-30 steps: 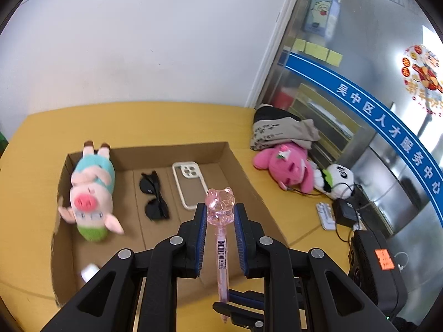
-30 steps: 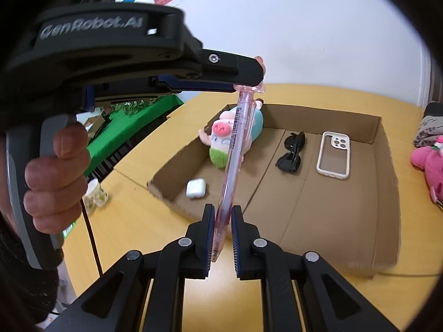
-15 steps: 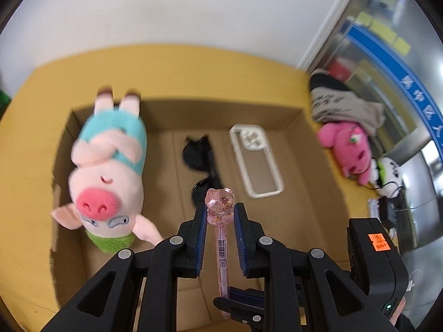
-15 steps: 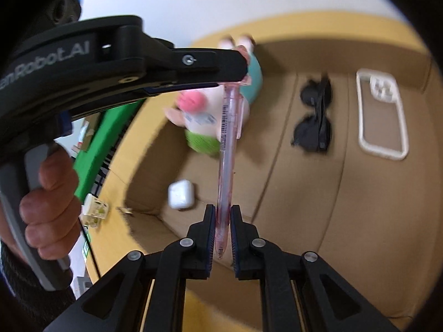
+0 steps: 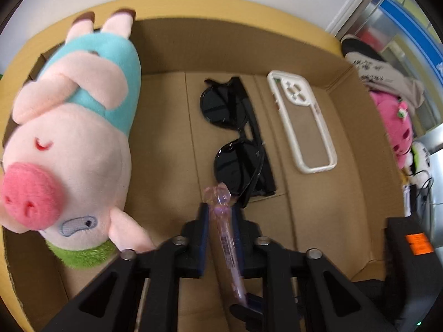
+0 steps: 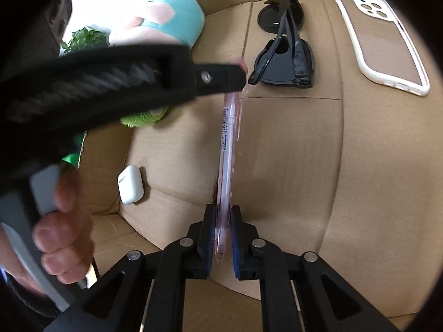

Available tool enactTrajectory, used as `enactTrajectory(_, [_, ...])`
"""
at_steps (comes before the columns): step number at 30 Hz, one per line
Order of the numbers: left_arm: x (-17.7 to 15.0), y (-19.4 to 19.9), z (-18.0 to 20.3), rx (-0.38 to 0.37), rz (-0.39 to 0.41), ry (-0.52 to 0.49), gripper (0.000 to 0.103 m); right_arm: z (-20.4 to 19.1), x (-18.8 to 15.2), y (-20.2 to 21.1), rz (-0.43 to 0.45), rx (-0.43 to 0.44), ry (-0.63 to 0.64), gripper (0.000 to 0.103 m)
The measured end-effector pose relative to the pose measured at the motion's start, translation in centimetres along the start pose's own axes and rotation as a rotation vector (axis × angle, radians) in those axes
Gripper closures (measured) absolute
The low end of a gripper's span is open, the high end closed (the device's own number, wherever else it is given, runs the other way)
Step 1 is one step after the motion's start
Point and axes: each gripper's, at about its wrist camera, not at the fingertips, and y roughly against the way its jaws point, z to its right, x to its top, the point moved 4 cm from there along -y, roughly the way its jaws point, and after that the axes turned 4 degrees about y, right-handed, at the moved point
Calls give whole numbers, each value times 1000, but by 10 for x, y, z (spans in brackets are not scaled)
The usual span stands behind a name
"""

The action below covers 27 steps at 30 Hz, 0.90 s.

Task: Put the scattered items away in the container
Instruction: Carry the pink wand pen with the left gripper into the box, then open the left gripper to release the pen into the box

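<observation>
A pink see-through pen (image 5: pixel 221 221) with a piglet-shaped cap is held at both ends, low over the floor of the cardboard box (image 5: pixel 346 193). My left gripper (image 5: pixel 220 213) grips it just below the cap, its jaws closing tight on the barrel. My right gripper (image 6: pixel 223 229) is shut on the pen's (image 6: pixel 228 138) writing end. The cap hangs beside the black sunglasses (image 5: pixel 235 138). A pig plush (image 5: pixel 69 138) in a teal shirt, a white phone case (image 5: pixel 301 121) and a white earbud case (image 6: pixel 130 184) also lie in the box (image 6: pixel 290 166).
A pink plush (image 5: pixel 398 127) and a grey cloth (image 5: pixel 387 74) lie on the yellow table (image 5: pixel 193 2) outside the box's right wall. A hand (image 6: pixel 61 235) holds the left gripper's handle at the left of the right wrist view.
Both grippers have sunk into the box with the pen and tipped steeply downward. The box floor and its items now fill both views.
</observation>
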Motion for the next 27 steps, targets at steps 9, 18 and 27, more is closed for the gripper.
enactTrajectory(9, [-11,20,-4,-2,71,1,66,-1,-10,25,108,-6,-14,49])
enactTrajectory(18, [-91,152,-1,72,509,-87,10,-23,-71,107,444,-224,151,25])
enactTrajectory(27, [-176,199,-6,203,735,12,0,-27,-120,156,679,-481,201,25])
